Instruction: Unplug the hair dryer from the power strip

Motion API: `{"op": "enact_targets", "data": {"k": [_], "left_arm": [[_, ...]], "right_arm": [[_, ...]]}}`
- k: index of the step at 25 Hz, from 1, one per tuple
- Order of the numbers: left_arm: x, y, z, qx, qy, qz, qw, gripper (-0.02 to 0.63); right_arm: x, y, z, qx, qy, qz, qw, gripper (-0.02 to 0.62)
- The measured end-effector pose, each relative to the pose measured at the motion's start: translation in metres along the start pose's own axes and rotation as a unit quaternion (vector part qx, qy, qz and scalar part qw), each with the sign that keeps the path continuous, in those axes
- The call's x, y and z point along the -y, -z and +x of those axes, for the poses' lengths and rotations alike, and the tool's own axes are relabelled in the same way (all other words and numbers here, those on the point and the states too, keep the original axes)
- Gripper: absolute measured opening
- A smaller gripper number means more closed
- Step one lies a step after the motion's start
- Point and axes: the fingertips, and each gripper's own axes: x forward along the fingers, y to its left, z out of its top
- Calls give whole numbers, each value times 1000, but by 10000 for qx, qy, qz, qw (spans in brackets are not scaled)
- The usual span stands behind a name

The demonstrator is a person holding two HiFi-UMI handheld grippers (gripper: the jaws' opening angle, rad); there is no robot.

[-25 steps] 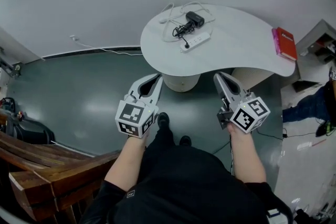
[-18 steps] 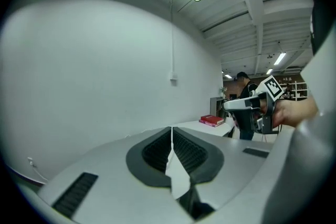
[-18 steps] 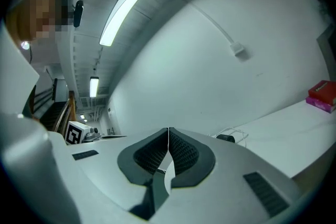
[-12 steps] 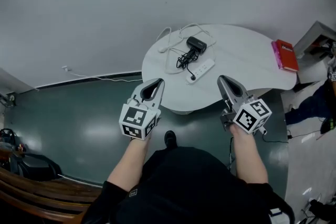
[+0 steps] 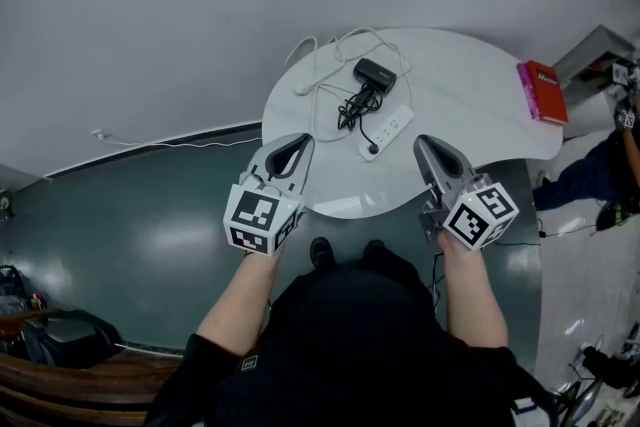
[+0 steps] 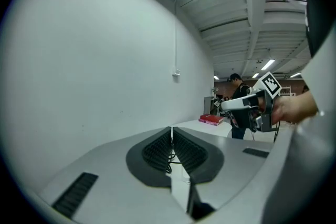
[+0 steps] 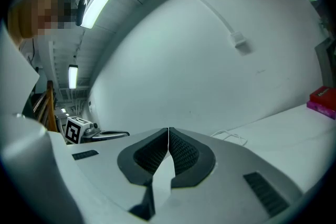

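Observation:
A white power strip [image 5: 387,131] lies on the round white table [image 5: 470,85], with a plug at its near end. A black hair dryer [image 5: 374,72] sits just beyond it, its black cord [image 5: 352,106] bundled between them. My left gripper [image 5: 302,142] is shut and empty, its tip over the table's near-left edge, short of the strip. My right gripper [image 5: 423,144] is shut too, hovering over the near edge to the strip's right. In the left gripper view the pads [image 6: 171,134] meet. In the right gripper view the pads [image 7: 168,135] also meet.
A red book [image 5: 543,91] lies at the table's right end. A white cable [image 5: 318,65] loops over the table's far left side and runs down to the wall. A person [image 6: 236,93] stands in the background to the right. Dark green floor surrounds the table.
Both grippers have come forward from over the floor to the table's near edge. The table, strip and dryer now lie closer in the head view. Jaws stayed shut.

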Motion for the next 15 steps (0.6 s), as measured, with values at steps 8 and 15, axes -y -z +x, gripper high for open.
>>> {"op": "enact_targets", "data": {"k": [8, 15], "left_arm": [[2, 17, 51, -249, 210, -57, 9995, 18], [11, 45, 82, -546, 209, -130, 9982, 18]], "right_arm": [[50, 11, 15, -194, 187, 164, 9995, 35], [76, 29, 30, -515, -1, 283, 9983, 35]]}}
